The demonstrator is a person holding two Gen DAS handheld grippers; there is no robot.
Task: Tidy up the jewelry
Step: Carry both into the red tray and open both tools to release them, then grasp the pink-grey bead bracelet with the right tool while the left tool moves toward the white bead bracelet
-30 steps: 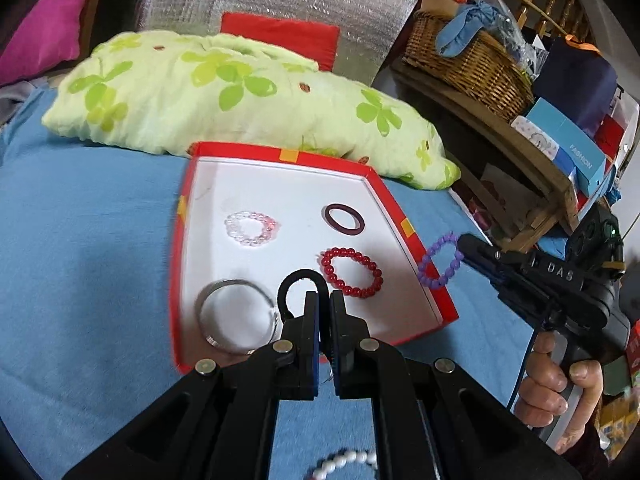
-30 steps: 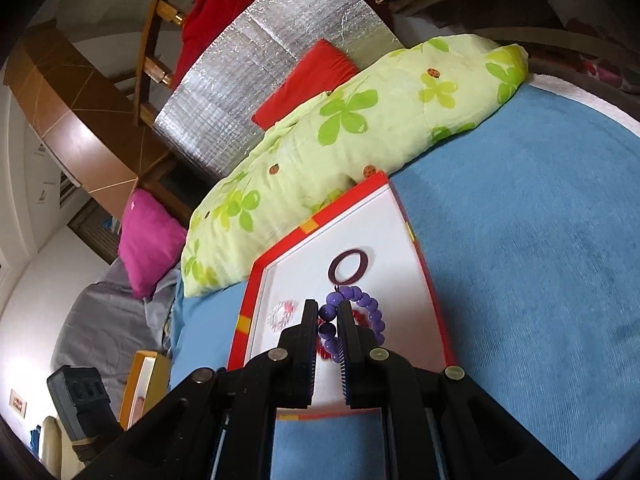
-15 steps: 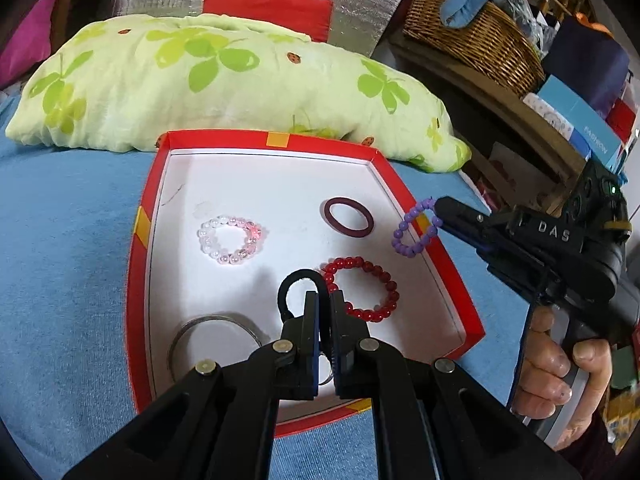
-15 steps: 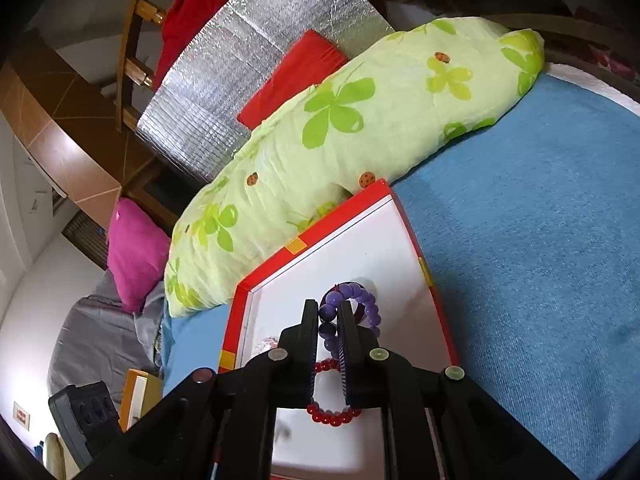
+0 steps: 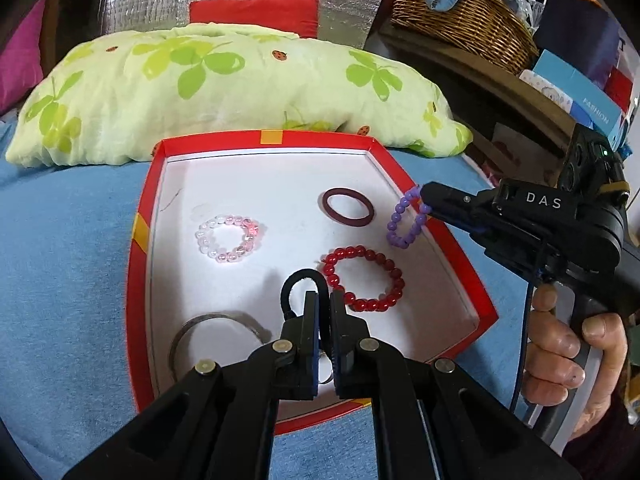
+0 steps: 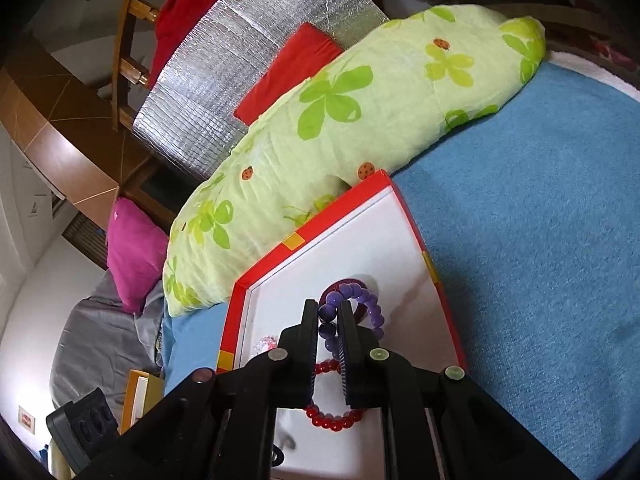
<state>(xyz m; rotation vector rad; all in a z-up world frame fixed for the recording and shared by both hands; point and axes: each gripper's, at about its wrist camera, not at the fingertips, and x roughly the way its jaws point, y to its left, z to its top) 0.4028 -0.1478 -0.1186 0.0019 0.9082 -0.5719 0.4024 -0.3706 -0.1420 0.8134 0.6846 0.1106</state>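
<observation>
Both grippers moved over red tray (image 5: 138, 272), left gripper (image 5: 324, 300) pinching black loop (image 5: 298, 284); right gripper (image 6: 329, 312) clamping purple bracelet (image 6: 370, 310)

- Soft, even daylight filled both views, bright on the white tray floor (image 5: 248, 184).
- The left claw (image 5: 324, 300) cast a faint shadow there.
- Fisheye bending curved the edges; corners went black.
- The foil sheet (image 6: 224, 80) glinted mildly.
</observation>
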